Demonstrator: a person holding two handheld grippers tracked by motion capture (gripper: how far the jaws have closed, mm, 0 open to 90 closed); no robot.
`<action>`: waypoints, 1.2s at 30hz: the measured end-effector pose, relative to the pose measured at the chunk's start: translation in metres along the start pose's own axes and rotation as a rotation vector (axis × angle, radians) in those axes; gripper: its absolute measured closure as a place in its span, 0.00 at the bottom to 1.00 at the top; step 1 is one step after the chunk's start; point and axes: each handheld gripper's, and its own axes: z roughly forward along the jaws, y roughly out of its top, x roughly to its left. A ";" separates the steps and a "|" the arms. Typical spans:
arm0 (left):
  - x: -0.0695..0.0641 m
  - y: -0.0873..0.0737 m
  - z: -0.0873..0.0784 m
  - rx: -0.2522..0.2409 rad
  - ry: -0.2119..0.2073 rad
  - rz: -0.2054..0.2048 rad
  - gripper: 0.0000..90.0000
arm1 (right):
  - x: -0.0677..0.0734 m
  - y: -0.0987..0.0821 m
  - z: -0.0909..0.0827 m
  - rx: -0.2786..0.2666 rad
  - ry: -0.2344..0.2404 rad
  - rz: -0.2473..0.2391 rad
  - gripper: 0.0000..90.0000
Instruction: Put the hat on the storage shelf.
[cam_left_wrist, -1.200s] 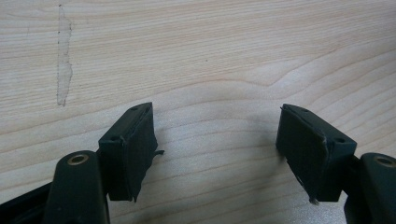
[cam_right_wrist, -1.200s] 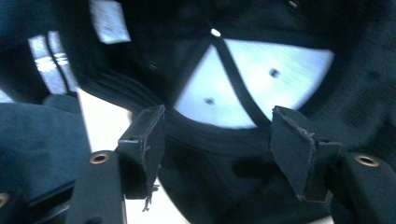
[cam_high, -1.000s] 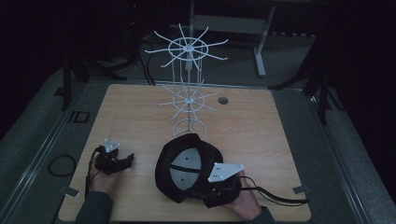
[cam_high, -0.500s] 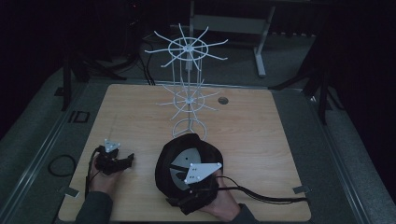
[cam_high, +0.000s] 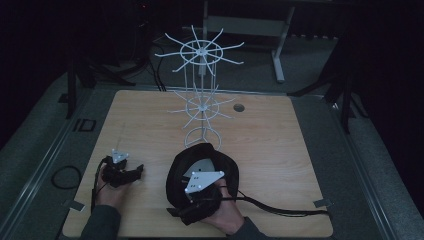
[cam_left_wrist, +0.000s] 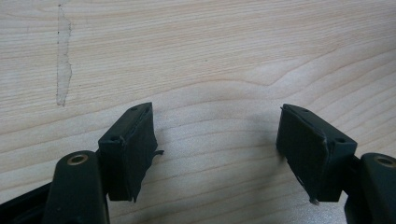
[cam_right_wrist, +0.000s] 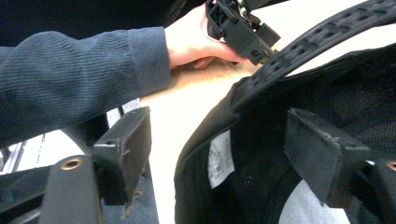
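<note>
Black cap (cam_high: 202, 172), upturned: right gripper (cam_right_wrist: 219, 154) has slid leftward, jaws spread astride its rim, grasp imminent. Left gripper (cam_left_wrist: 217, 144) spread over bare table (cam_left_wrist: 196, 56).

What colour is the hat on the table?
The cap is black, with a white label inside; the right gripper view shows it best.

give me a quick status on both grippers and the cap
Left gripper open over bare table, idle. Right gripper open, straddling the black cap's rim. Wire rack stands behind cap, clear.
</note>
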 end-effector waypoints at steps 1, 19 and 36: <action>0.000 0.000 0.000 0.000 0.000 0.000 0.32 | 0.000 0.000 0.000 0.000 0.000 0.000 0.30; 0.000 0.000 0.000 -0.001 0.000 0.000 0.32 | -0.002 0.003 -0.011 -0.015 -0.056 -0.046 0.85; 0.000 0.000 0.000 -0.003 0.000 -0.003 0.32 | -0.003 0.014 -0.031 -0.056 -0.053 -0.080 0.93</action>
